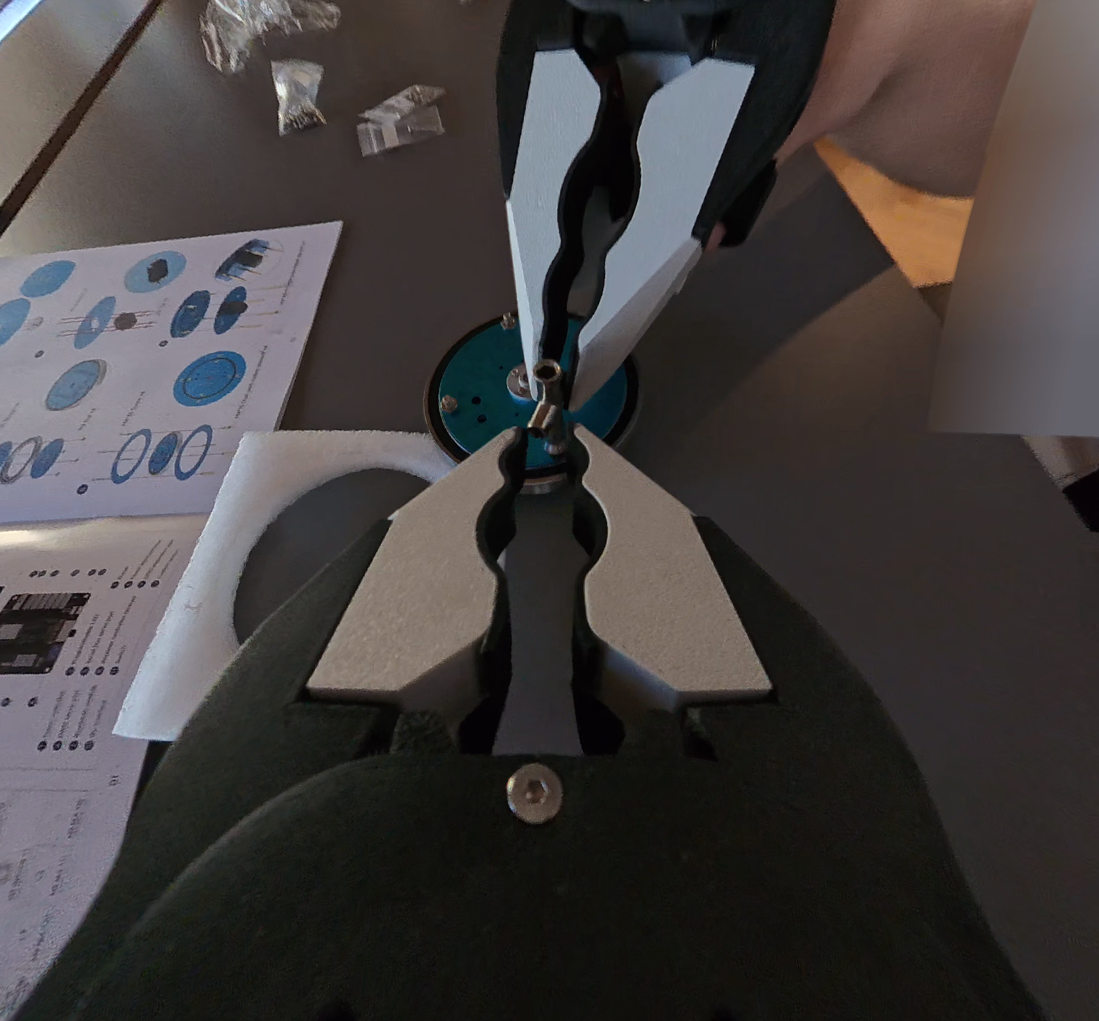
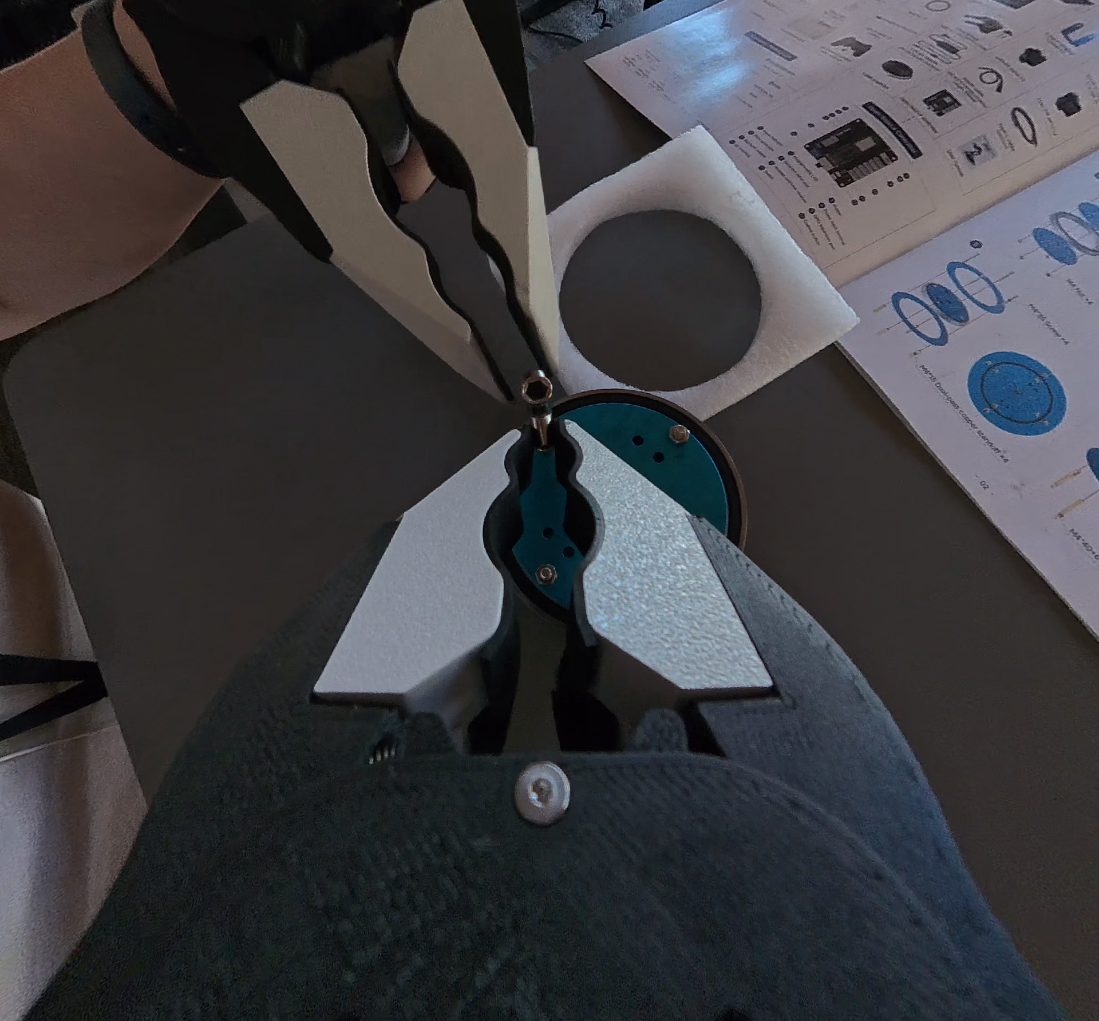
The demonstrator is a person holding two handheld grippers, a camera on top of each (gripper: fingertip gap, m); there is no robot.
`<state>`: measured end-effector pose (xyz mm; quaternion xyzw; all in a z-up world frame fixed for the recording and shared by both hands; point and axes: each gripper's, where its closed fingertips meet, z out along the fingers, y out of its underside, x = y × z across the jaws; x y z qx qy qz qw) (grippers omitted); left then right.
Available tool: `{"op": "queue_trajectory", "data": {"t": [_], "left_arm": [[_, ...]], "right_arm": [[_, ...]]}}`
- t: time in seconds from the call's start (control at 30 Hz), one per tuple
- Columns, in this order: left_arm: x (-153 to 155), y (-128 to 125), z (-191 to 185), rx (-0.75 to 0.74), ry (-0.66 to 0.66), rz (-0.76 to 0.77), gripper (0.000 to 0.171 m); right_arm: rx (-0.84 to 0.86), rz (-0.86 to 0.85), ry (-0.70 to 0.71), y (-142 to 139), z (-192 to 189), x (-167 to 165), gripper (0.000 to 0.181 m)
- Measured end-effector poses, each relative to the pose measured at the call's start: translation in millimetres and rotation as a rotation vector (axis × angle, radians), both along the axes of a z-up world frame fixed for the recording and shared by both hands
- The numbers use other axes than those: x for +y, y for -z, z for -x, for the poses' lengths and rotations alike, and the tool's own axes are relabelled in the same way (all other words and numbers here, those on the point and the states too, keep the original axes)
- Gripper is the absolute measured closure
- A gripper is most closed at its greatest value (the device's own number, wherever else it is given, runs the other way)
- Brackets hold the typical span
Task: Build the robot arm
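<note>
A round blue disc (image 1: 476, 392) with small metal nuts lies on the dark table; it also shows in the right wrist view (image 2: 666, 481). Both grippers meet tip to tip just above it. My left gripper (image 1: 547, 432) is shut on a small metal standoff (image 1: 542, 420). My right gripper (image 2: 542, 430) is shut on another small standoff (image 2: 541, 435). The two standoffs touch end to end. The right gripper (image 1: 550, 377) comes in from the far side in the left wrist view, and the left gripper (image 2: 526, 392) does so in the right wrist view.
A white foam square (image 1: 267, 475) with a round hole lies beside the disc. Printed sheets (image 1: 178, 338) lie left of it. Several clear plastic bags (image 1: 267, 11) lie farther back. A person's hand (image 1: 892, 71) holds the right gripper. The table's edge (image 1: 862, 178) is near. Both grippers' tips are close together, under 4 cm apart.
</note>
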<state>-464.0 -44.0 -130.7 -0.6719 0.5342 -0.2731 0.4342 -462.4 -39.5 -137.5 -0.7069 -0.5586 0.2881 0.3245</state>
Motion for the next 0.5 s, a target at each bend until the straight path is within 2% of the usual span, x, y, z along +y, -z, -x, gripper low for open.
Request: {"op": "queue_trajectory", "data": {"t": [0.13, 0.4, 0.43, 0.5], "left_arm": [[4.1, -6.9, 0.0, -0.051, -0.022, -0.011, 0.167], [8.4, -7.6, 0.4, -0.017, -0.033, -0.042, 0.171], [8.6, -8.0, 0.8, -0.021, -0.035, -0.036, 0.171], [11.8, -10.4, 3.5, -0.047, -0.065, -0.018, 0.159]], "right_arm": [[-0.010, -0.020, -0.005, 0.0, 1.4, 0.4, 0.175], [-0.020, -0.026, -0.016, 0.1, 4.3, 0.9, 0.175], [-0.021, -0.029, -0.014, 0.2, 4.1, 1.2, 0.175], [-0.024, -0.031, -0.014, 0.4, 3.7, 1.7, 0.175]]}}
